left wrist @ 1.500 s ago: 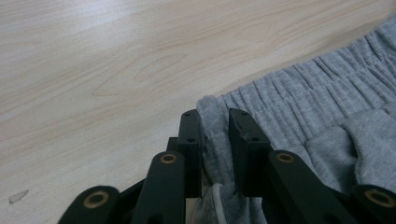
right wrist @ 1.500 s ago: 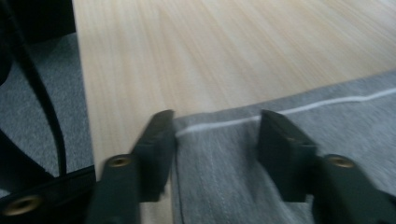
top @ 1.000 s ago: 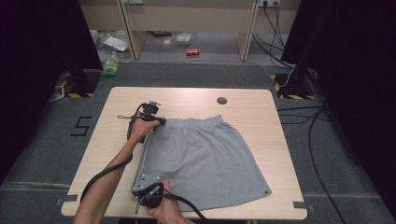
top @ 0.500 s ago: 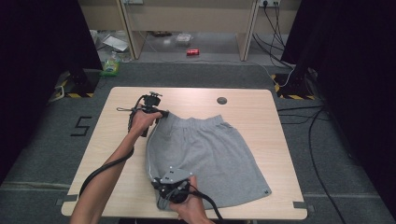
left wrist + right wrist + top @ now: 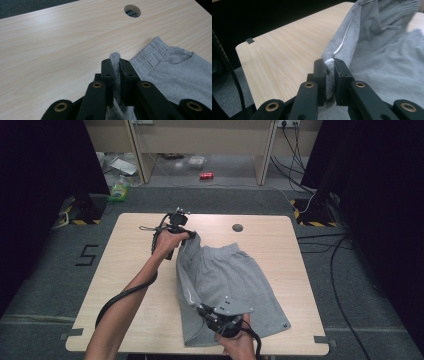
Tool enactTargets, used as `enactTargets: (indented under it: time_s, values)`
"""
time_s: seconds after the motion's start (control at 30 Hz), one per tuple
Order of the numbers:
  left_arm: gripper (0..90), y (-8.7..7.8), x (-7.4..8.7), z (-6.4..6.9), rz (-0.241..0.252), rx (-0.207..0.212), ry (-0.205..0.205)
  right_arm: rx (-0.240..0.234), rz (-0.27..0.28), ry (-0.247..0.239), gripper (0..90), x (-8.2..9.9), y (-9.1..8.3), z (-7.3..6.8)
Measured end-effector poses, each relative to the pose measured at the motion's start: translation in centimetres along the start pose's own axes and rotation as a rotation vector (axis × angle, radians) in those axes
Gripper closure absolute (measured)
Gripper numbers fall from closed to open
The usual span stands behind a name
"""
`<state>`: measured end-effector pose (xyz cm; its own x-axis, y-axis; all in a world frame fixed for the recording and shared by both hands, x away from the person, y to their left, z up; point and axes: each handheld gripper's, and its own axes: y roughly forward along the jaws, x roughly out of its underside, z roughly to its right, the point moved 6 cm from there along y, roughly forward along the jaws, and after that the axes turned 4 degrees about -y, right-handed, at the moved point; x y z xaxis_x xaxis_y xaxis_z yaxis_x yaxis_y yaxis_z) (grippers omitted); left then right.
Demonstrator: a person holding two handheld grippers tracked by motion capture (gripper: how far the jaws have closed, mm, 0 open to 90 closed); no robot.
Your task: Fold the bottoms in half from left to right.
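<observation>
Grey shorts lie on the wooden table, their left edge lifted off the surface. My left gripper is shut on the waistband corner at the far end and holds it raised. In the left gripper view the fabric is pinched between the jaws of the left gripper. My right gripper is near the front edge, shut on the hem corner. The right gripper view shows the right gripper clamping grey cloth beside a white seam.
A round cable hole sits in the table beyond the shorts. Bare wood lies left of the garment. A black cable hangs under the left forearm. On the floor behind are a green bottle and a red can.
Both grippers rose with the shorts' left edge and carried it to the right. The right gripper travelled farthest, along the front edge, and the cloth now folds over itself.
</observation>
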<state>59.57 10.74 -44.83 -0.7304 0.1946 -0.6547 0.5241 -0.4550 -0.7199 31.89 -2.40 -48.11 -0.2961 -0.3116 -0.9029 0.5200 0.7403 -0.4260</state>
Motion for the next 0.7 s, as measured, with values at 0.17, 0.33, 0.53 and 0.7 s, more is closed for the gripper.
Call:
enactTargets:
  time_s: [0.17,0.33,0.53,0.7]
  values:
    - [82.3,0.0,-0.9,1.0,0.014,0.022,-0.018,0.044,0.014,0.022,81.9,1.0,-2.8,1.2]
    - [82.3,0.4,-1.7,2.4,0.018,0.037,-0.016,0.092,0.033,0.054,81.9,2.5,-5.4,2.3]
    - [82.3,1.7,-2.6,5.3,0.017,0.058,0.009,0.142,0.05,0.082,82.0,3.4,-7.7,3.6]
    - [82.2,3.2,-3.2,7.8,0.011,0.075,0.028,0.187,0.07,0.112,81.9,4.4,-9.8,4.7]
